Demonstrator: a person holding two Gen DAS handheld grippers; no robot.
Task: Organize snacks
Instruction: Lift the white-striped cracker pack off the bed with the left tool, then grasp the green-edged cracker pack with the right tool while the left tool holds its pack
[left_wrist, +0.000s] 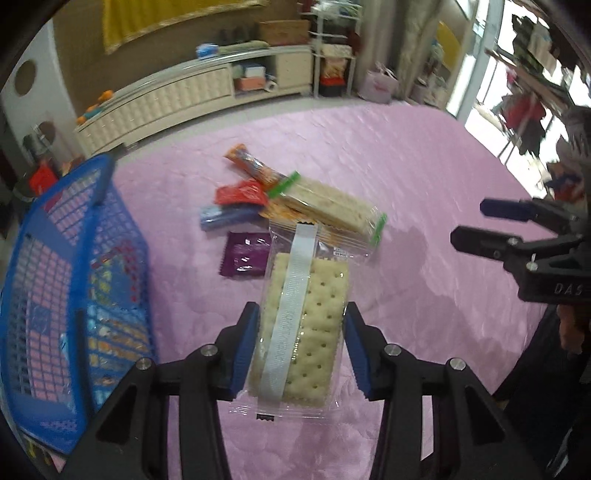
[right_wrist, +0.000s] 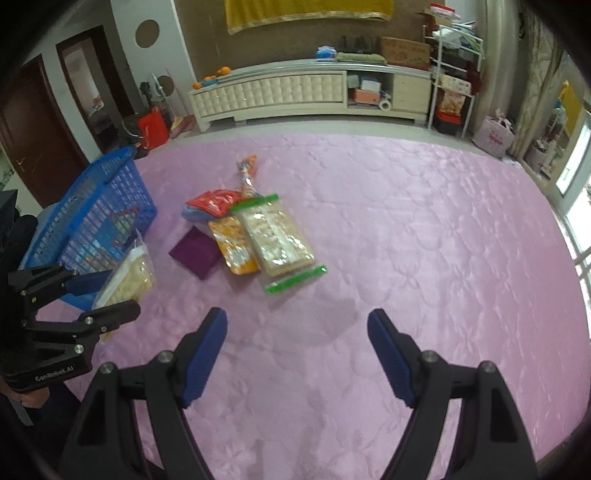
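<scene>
My left gripper (left_wrist: 301, 343) is shut on a clear pack of square crackers (left_wrist: 301, 325) and holds it above the pink bedspread, right of the blue basket (left_wrist: 55, 288). The same pack (right_wrist: 129, 280) shows in the right wrist view beside the basket (right_wrist: 92, 218). My right gripper (right_wrist: 297, 350) is open and empty over bare bedspread, short of the snack pile. The pile holds a long cracker pack with green ends (right_wrist: 277, 240), an orange packet (right_wrist: 232, 247), a purple packet (right_wrist: 195, 254), a red packet (right_wrist: 214, 201) and an orange stick pack (right_wrist: 247, 173).
The basket holds several snack packs (left_wrist: 110, 295). The pink bedspread (right_wrist: 424, 240) stretches wide to the right. A cream low cabinet (right_wrist: 295, 92) runs along the far wall. A window (right_wrist: 576, 206) lies at the right.
</scene>
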